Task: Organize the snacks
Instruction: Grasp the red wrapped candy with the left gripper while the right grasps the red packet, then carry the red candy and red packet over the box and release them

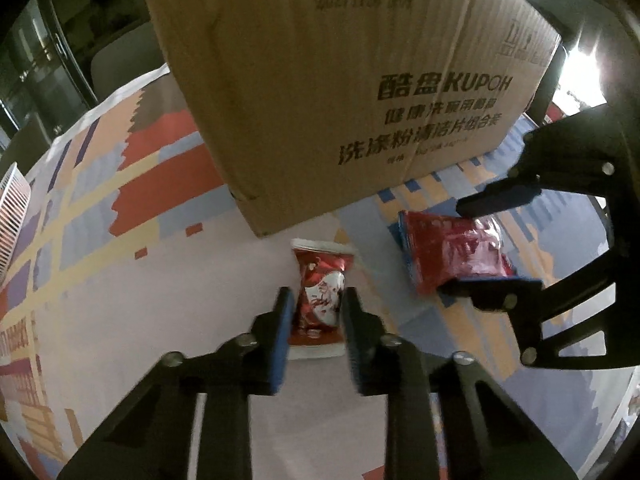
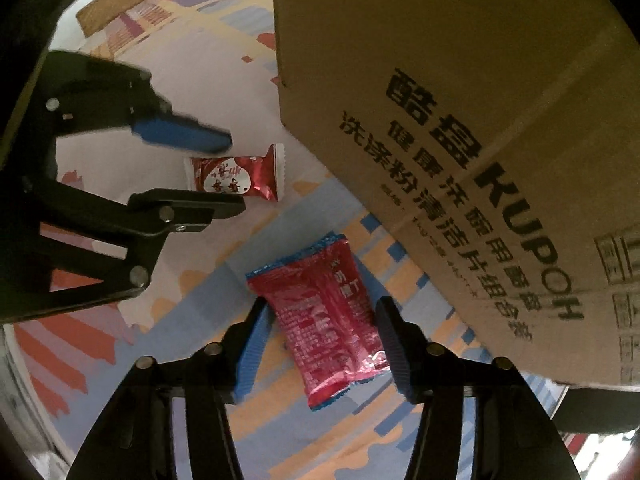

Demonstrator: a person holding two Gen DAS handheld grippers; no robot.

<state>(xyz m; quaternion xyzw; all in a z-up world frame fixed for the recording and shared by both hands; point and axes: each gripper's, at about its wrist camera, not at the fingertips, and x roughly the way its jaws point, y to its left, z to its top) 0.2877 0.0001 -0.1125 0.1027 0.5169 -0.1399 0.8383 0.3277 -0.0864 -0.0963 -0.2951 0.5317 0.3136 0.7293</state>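
Now your left gripper point(image 1: 316, 312) has its jaws pinching the small red-and-white candy packet point(image 1: 322, 292) at lower centre, on the table point(image 1: 160, 280). Your right gripper point(image 2: 320, 340) straddles the larger red snack packet point(image 2: 324, 320) at lower centre of its view, jaws spread, pads not pressing it. Behind both stands the cardboard box point(image 1: 340, 80).

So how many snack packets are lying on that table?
2. A small red-and-white candy packet sits between the left gripper fingers; a larger red packet with blue edges lies between the right gripper fingers. The cardboard box may hide more.
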